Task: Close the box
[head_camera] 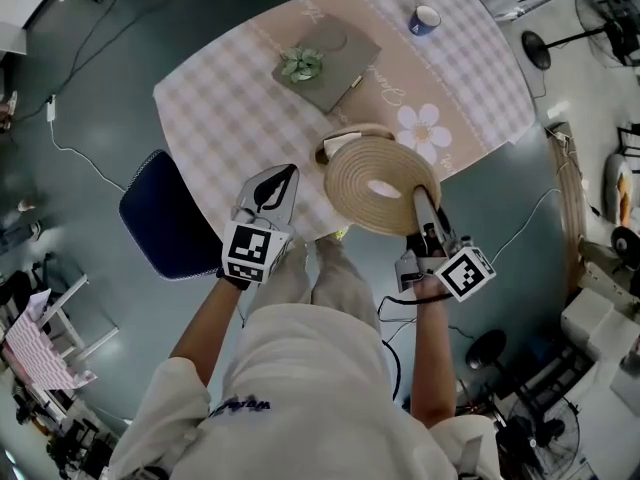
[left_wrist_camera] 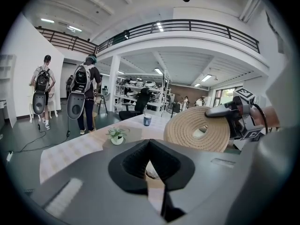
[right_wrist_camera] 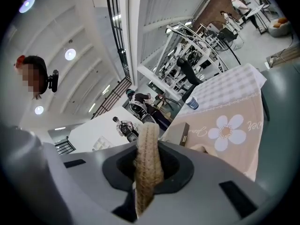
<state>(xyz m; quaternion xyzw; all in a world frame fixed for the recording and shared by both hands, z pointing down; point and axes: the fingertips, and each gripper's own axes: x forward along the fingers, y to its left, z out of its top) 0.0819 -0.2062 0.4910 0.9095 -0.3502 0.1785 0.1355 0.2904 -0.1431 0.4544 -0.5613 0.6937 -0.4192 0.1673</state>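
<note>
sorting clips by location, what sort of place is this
Probably a big open workshop or lab hall, not a home: a railed mezzanine runs overhead, equipment racks stand at the back, and people wearing backpack rigs walk the floor.

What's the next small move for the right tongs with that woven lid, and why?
Probably ease the lid away from the person and down onto the box. The right tongs pinch its near edge, and it hangs tilted, covering only part of the box, whose far rim shows past it. The left tongs are shut and empty beside it.
</note>
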